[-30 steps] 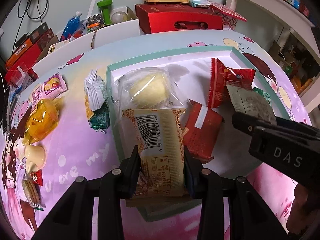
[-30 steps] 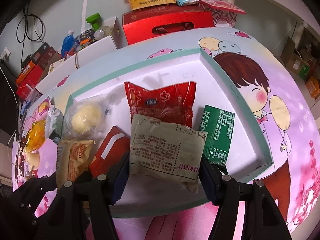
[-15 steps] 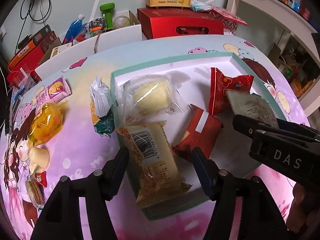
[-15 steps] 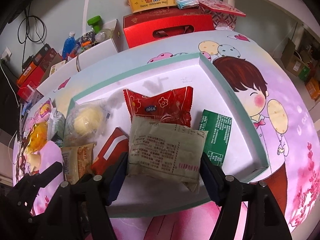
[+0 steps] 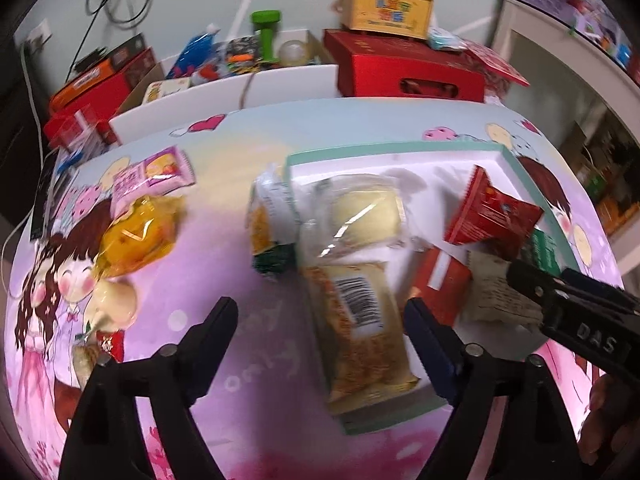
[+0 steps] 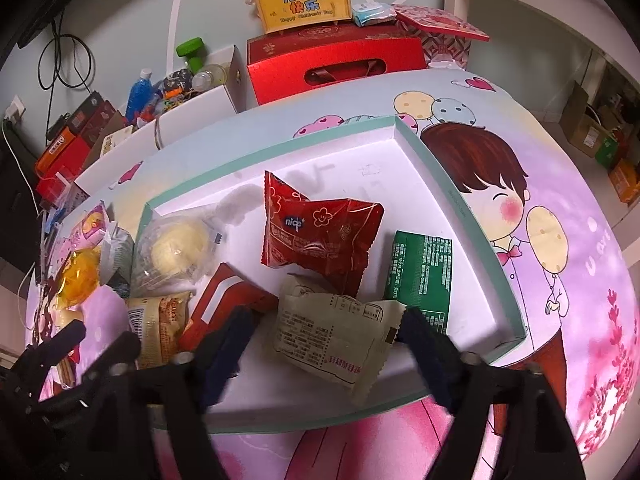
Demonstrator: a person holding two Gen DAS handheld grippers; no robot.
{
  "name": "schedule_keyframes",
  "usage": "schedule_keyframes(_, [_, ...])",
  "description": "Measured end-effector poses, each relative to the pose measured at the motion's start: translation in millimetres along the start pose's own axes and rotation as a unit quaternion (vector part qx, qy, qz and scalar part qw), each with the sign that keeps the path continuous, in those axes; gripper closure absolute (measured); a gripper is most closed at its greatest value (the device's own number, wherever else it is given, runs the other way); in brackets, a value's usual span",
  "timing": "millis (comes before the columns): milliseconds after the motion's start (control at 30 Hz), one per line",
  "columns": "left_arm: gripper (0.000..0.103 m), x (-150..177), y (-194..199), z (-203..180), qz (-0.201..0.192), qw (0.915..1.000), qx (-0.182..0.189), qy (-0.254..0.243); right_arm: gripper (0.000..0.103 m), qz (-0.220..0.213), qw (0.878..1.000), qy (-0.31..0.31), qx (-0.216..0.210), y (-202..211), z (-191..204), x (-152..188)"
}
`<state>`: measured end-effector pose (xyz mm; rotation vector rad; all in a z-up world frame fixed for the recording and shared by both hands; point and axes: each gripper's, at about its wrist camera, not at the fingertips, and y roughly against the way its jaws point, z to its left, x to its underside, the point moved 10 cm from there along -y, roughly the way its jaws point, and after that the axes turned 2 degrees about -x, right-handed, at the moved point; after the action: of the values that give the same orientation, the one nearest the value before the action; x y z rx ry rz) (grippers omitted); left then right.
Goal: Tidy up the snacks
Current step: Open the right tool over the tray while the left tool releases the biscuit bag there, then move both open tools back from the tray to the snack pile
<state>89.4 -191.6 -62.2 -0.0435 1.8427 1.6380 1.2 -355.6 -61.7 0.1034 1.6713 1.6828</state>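
Observation:
A white tray with a teal rim [image 5: 392,148] [image 6: 280,148] holds several snack packets. My left gripper [image 5: 320,320] hovers over its near left corner, jaws opening. A yellow barcode packet [image 5: 360,320] lies flat in the tray between its fingers, free of the pads. My right gripper [image 6: 326,320] is over the tray's near edge, jaws opening too. A beige printed packet [image 6: 336,340] rests loose between its fingers. Behind lie a red packet [image 6: 320,236], a green packet [image 6: 420,272], a clear-wrapped bun [image 6: 176,248] and a red-and-white packet [image 6: 224,308].
Left of the tray on the cartoon tablecloth lie an orange jelly packet [image 5: 136,240], a pink packet [image 5: 152,176], a white-and-green packet [image 5: 268,224] and a small pudding [image 5: 116,300]. Behind the table stand a red gift box [image 5: 408,72], a yellow box [image 5: 384,8] and a cluttered white box [image 5: 240,80].
The left jaws opened and let go of the yellow barcode packet, which now lies in the tray; the left gripper drew back and up. The right jaws widened off the beige packet.

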Motion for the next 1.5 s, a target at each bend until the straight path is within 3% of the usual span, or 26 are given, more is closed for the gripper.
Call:
schedule_keyframes(100, [0.010, -0.4, -1.9, 10.0, -0.003, 0.9998, -0.012, 0.012, 0.000, -0.003, 1.000, -0.001, 0.000, -0.1, -0.3, -0.4])
schedule_keyframes(233, [0.009, 0.5, -4.0, 19.7, -0.004, 0.9994, -0.021, 0.028, 0.000, 0.002, 1.000, -0.002, -0.006, -3.2, 0.3, 1.0])
schedule_keyframes(300, [0.000, 1.9, -5.9, 24.8, -0.001, 0.9989, -0.027, 0.037, 0.000, 0.004, 1.000, -0.003, -0.008, -4.8, 0.4, 1.8])
schedule_keyframes(700, [0.000, 2.8, -5.3, 29.0, -0.004, 0.9986, -0.028, 0.044, 0.000, 0.000, 1.000, -0.001, -0.012, -3.6, 1.8, 0.2])
schedule_keyframes(1067, [0.000, -1.4, 6.9, 43.8, -0.015, 0.9980, -0.017, 0.059, 0.000, -0.050, 0.998, 0.006, -0.041, 13.4, 19.0, -13.5])
schedule_keyframes(1267, [0.000, 0.7, 17.8, 76.8, -0.019, 0.9961, -0.037, 0.078, 0.000, -0.046, 0.998, 0.019, -0.046, 9.3, 31.5, -11.8])
schedule_keyframes(1500, [0.000, 11.4, 33.2, 140.0, -0.021, 0.9872, -0.074, 0.140, 0.000, -0.054, 0.994, 0.038, -0.092, 11.6, 66.8, -11.2])
